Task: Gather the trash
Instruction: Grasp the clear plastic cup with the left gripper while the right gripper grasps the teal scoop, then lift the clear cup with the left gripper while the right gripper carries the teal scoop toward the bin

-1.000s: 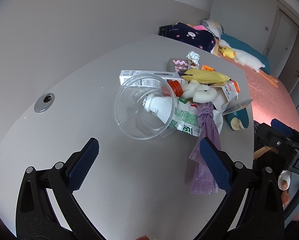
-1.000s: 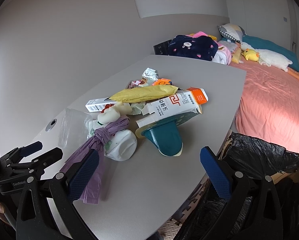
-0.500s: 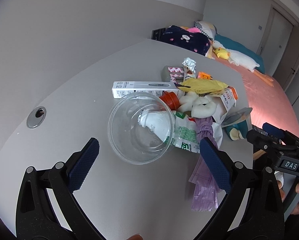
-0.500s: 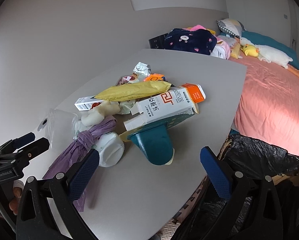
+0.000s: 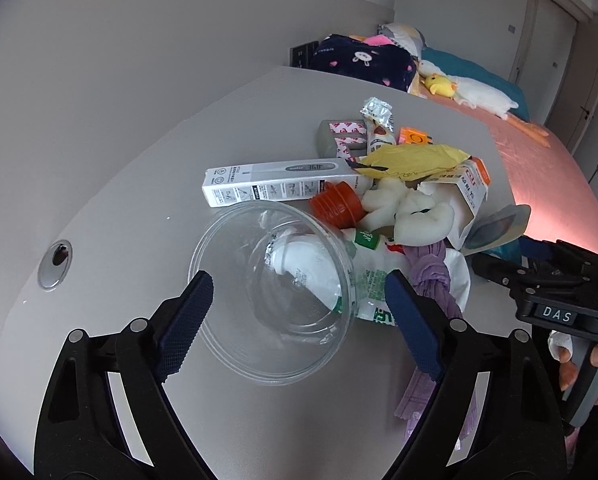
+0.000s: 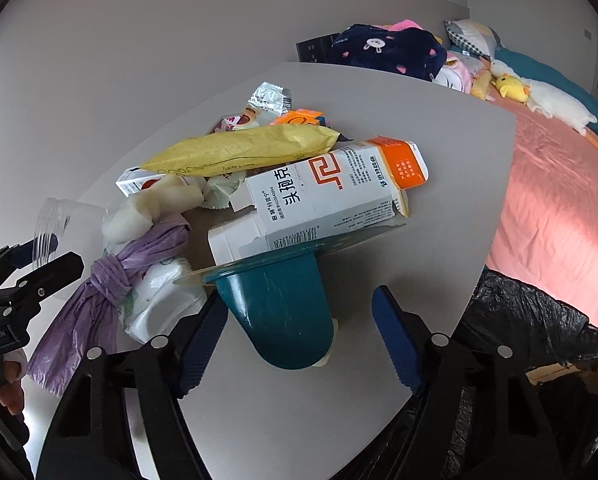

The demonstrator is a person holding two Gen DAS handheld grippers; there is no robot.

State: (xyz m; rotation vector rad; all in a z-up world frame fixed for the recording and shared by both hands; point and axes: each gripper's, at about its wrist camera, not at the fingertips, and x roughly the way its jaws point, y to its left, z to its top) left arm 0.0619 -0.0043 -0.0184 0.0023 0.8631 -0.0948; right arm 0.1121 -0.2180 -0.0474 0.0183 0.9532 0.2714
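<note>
The trash [image 5: 379, 200] is a loose heap on the grey table [image 5: 139, 200]: on the left a clear plastic cup [image 5: 275, 300] lies on its side, mouth toward the left gripper [image 5: 299, 328], whose jaws are spread either side of its rim, seemingly not touching. To the right lie a knotted purple bag [image 6: 99, 292] and a long white carton [image 6: 323, 204], lengthwise toward the bed, over a teal cup [image 6: 287, 312] tipped between the spread jaws of the right gripper [image 6: 299, 340].

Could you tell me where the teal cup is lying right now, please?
In the right wrist view, the teal cup lies on its side between the open right gripper fingers, under the white medicine box.
</note>
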